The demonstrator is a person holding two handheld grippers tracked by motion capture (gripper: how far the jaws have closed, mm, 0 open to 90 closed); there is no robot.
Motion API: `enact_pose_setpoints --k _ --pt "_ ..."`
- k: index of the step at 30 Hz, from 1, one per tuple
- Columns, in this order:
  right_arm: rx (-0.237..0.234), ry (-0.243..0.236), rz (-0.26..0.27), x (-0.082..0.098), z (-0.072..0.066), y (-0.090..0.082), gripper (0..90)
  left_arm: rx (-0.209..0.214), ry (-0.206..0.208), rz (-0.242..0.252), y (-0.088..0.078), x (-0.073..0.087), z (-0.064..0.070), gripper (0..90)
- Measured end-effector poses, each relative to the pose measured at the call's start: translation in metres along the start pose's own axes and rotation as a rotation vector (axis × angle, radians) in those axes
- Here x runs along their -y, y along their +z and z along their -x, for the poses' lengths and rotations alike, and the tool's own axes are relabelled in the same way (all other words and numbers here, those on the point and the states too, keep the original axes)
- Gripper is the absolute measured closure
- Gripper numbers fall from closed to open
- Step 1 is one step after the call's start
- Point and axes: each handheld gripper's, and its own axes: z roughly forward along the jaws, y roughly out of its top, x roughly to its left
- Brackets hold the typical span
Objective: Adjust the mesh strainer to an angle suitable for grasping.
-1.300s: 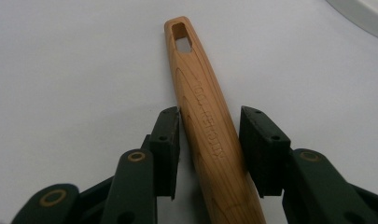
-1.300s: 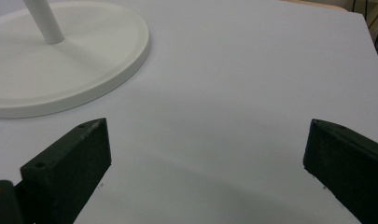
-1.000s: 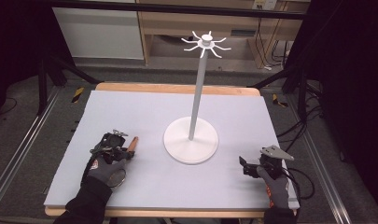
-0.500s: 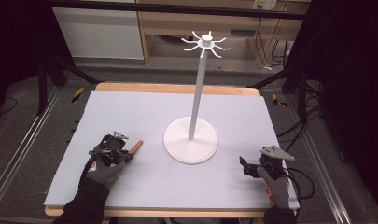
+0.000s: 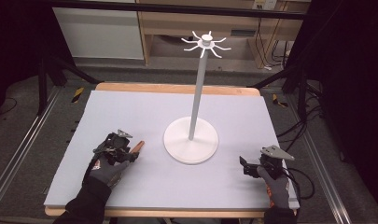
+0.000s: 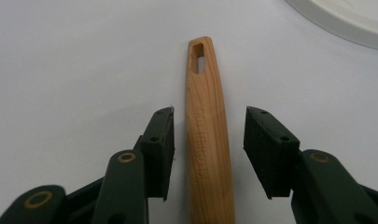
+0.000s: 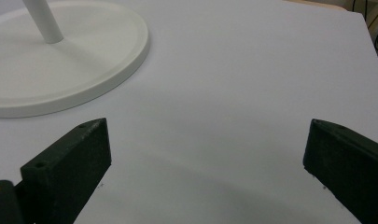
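The left claw (image 6: pixel 209 140) is held low over the tabletop (image 5: pixel 144 112) with its 2 black jaws parted to a narrow gap, 1 on each side of a wooden handle (image 6: pixel 207 135); a sliver of pale surface is seen between each pad and the wood, so nothing is gripped. In the high view the left claw (image 5: pixel 126 151) is seen at the near left of the tabletop, carried by a gloved hand (image 5: pixel 105 168), with the wooden handle (image 5: pixel 136 147) protruding from it toward the white stand (image 5: pixel 191 140).

The handle is a slim, light, honey-coloured piece of wood with visible grain. It is laid flat on the pale lavender-grey surface and tapers slightly toward a rounded far end, where a narrow oblong slot is cut through. Faint letters are pressed along its length but cannot be read. Its near end is cut off by the bottom edge of the left gripper view, so what lies there cannot be told. Its far tip lies near the round base (image 6: pixel 345 21) of the stand, apart from it.

The right claw (image 7: pixel 207 168) is spread wide above bare tabletop, holding nothing, near the round base (image 7: pixel 84 70). In the high view the right claw (image 5: pixel 246 166) is seen at the near right, in the other gloved hand (image 5: pixel 275 184). A tall white pole rises from the base to a ring of curved hooks (image 5: pixel 206 44).
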Motion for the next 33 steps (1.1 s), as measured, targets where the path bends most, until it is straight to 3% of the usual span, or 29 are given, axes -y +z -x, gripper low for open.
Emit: enact_pose_setpoints --k 12,18,22,33 --pt "-0.005 0.005 -0.005 0.0000 -0.0005 0.0003 1.3 -0.019 0.005 -0.030 0.0112 -0.0012 0.0009 56.1" --pt "-0.008 0.012 -0.007 -0.0001 -0.0009 0.0000 1.3 -0.023 0.007 -0.044 0.0113 -0.0032 0.0032 65.2" --pt "-0.003 0.002 -0.005 0.0002 -0.0006 0.0006 1.3 -0.019 -0.006 -0.052 0.0112 -0.0045 0.0023 66.3" --pt "-0.008 0.006 -0.007 -0.0001 -0.0003 0.0001 1.3 0.000 -0.025 -0.010 0.0024 -0.0054 -0.0012 69.1"
